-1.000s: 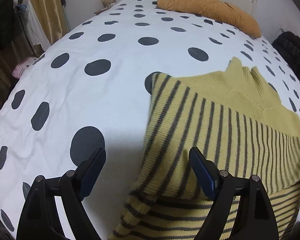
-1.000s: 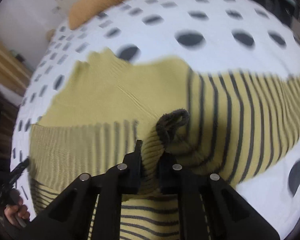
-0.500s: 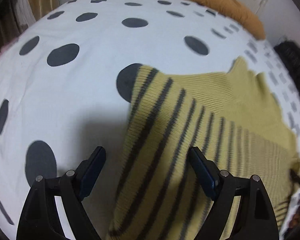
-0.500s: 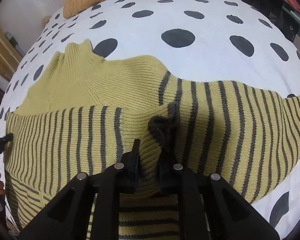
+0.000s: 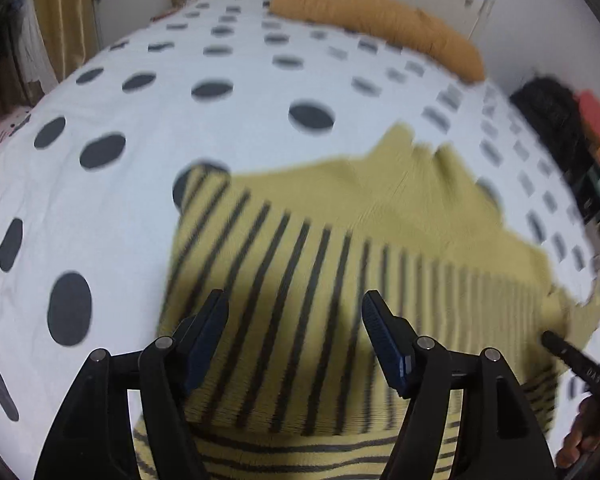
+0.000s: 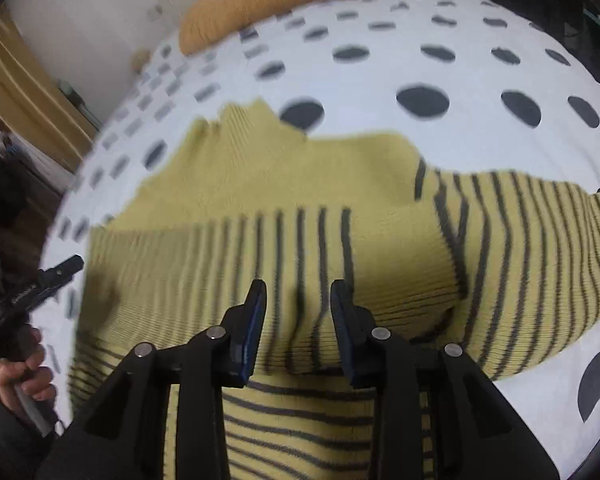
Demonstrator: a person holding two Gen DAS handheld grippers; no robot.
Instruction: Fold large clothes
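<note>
A yellow sweater with dark stripes lies spread on the bed, whose white cover carries big dark dots. It sits toward the near edge of the bed, its plain yellow collar pointing at the far end, where an orange pillow rests against the headboard. Both striped sleeves are folded in across the chest, their stripes running crosswise to the stripes of the hem below them.

The left gripper hovers above the folded sleeve on the sweater's left side. Its fingers are spread wide and nothing is between them; the knit shows through the gap. The right gripper hangs over the middle of the sweater, just above where the two sleeves meet. Its fingers are parted too, less widely, and hold nothing; the dark cuff of the right sleeve lies loose on the knit just to the right of them.

From the right wrist view, the person's left hand can be seen by the near left corner of the bed, wrapped round the handle of its gripper. Both views are somewhat blurred. A dark bag stands off the bed's right side, and yellow curtains hang beyond its left side.
</note>
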